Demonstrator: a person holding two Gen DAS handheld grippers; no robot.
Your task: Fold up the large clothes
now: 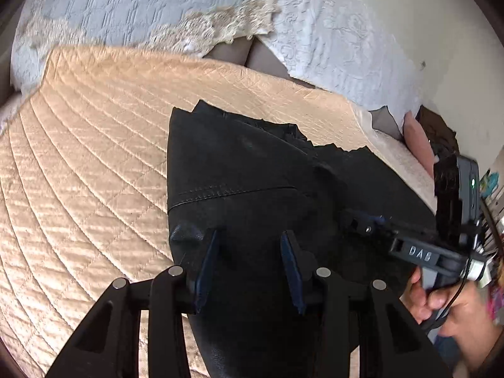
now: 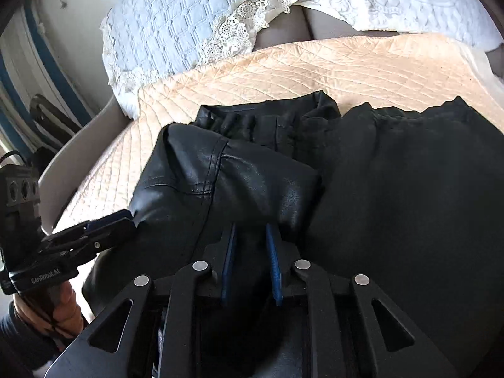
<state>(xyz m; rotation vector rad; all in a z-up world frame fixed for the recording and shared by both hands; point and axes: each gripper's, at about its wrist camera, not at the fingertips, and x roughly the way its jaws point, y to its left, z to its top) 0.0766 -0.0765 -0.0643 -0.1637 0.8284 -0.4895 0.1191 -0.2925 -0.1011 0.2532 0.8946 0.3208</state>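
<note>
1. Garment point(image 2: 393, 189): black leather, lies on quilt point(image 1: 78, 145), partly folded.
2. My left gripper point(image 1: 249, 267): part open, fabric between the pads; can't tell if pinched.
3. My right gripper point(image 2: 250, 261): narrow, over the near fold edge; grip unclear.

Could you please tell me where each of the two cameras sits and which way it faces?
Left wrist: on the left gripper, looking down along its fingers at the black garment on the peach quilt; the right gripper and right hand show.
Right wrist: on the right gripper, looking down at the garment's folded part; the left gripper and left hand show.
Shared: garment, quilt, white lace pillows.
</note>
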